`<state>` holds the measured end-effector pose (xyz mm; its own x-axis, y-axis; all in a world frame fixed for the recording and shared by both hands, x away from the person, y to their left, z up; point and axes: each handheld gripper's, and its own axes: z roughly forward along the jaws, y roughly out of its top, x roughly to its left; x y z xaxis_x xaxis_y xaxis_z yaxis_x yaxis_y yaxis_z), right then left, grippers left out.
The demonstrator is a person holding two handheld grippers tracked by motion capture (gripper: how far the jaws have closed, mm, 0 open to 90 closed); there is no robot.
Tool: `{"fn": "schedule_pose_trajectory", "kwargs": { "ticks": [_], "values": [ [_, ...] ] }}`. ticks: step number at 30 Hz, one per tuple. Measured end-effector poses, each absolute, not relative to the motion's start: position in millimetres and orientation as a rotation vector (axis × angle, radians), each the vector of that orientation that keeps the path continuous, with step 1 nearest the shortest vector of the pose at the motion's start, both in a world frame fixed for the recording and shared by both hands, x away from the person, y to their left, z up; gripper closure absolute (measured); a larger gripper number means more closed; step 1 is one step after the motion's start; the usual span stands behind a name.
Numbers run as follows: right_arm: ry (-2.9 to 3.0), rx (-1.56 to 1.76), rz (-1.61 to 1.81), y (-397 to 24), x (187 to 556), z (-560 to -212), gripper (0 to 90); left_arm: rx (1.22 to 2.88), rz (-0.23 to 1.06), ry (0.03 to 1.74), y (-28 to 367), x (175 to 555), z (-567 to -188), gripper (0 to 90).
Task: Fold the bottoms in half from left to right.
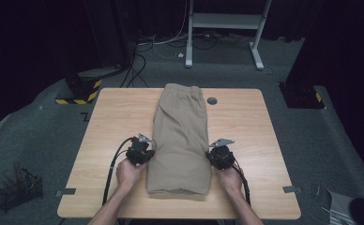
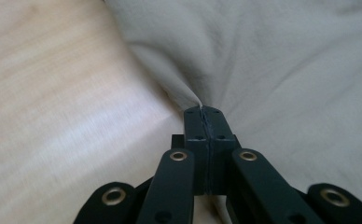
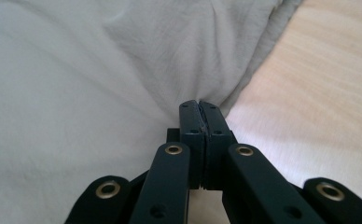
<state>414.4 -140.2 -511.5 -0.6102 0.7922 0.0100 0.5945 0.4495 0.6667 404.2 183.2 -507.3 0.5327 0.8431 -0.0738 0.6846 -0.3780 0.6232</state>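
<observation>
Garment: khaki shorts [image 1: 180, 140] lay lengthwise down the middle of the tabletop [image 1: 109, 122], folded in half, waistband at the far edge, hem nearest the person.

Left gripper [image 1: 145, 151]: jaws were fully closed, pinching the cloth at the left side edge of the shorts [image 2: 263, 70]; in the left gripper view the fabric puckered into the closed tips.

Right gripper [image 1: 215, 153]: jaws likewise fully closed on the right side edge of the shorts [image 3: 100, 70], with creases running into the tips.

Step in hand: both side edges were gripped about two-thirds of the way towards the hem; I judged this the start of a fold across the length.

Next move: probably calls for both hands to lift together and level, and carry the near part over towards the waistband; uneven lifting would skew the fold.

Risk: thin pinches could slip out of the jaws under the cloth's weight.

Containers: a wire basket [image 1: 18, 192] stood on the floor to the left, holding some stick-like items I could not identify; none stood on the tabletop.
</observation>
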Motion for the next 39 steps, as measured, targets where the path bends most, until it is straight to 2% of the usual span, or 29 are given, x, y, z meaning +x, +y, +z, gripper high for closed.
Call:
{"fn": "schedule_pose_trajectory", "kwargs": {
  "ticks": [3,7,9,12,14,19,23,25,28,29,30,32,37,38,39],
  "values": [
    [2.428,1.150,0.953,-148.1,390.4,-512.5,88.8,2.160,0.276,1.191,187.9,376.9,-509.0,89.7],
    [2.427,1.114,0.975,-155.1,352.9,-514.5,88.3,2.152,0.265,1.149,188.1,340.3,-511.2,89.5],
    [2.424,1.106,1.003,-156.9,338.5,-516.1,85.9,2.143,0.262,1.141,190.8,335.1,-511.9,87.6],
    [2.416,1.106,1.050,-159.1,340.2,-512.3,74.6,2.100,0.290,1.174,195.9,345.1,-508.1,68.0],
    [2.359,1.122,1.092,-159.7,349.0,-503.4,67.6,2.033,0.299,1.200,198.0,359.1,-501.4,58.3],
    [2.277,1.194,1.087,-151.6,393.0,-490.9,57.5,1.959,0.339,1.278,192.9,404.2,-494.8,51.4],
    [2.276,1.274,1.045,-142.9,430.7,-494.3,58.6,1.963,0.362,1.332,189.1,430.5,-497.6,51.7],
    [2.288,1.289,1.028,-139.2,442.3,-497.7,62.5,1.959,0.351,1.334,186.8,437.9,-499.2,56.4],
    [2.297,1.285,0.986,-133.8,451.4,-504.1,73.9,2.021,0.366,1.302,179.9,445.3,-501.1,75.8],
    [2.310,1.291,0.969,-132.9,453.3,-507.6,79.7,2.025,0.367,1.297,179.7,445.5,-501.8,84.4],
    [2.317,1.288,0.951,-132.9,454.2,-510.3,85.5,2.035,0.366,1.300,180.1,445.2,-501.9,88.6],
    [2.309,1.275,0.925,-135.7,453.1,-511.7,89.4,2.055,0.376,1.307,184.0,441.1,-502.3,89.7],
    [2.300,1.253,0.898,-151.5,443.0,-506.3,89.6,2.075,0.374,1.302,199.0,419.5,-501.7,89.3],
    [2.316,1.243,0.903,-154.3,440.0,-505.9,89.4,2.063,0.371,1.301,200.6,417.6,-501.2,88.0],
    [2.318,1.235,0.908,-155.2,438.1,-505.4,88.8,2.032,0.368,1.306,203.0,417.0,-499.9,81.8]
  ]
}}
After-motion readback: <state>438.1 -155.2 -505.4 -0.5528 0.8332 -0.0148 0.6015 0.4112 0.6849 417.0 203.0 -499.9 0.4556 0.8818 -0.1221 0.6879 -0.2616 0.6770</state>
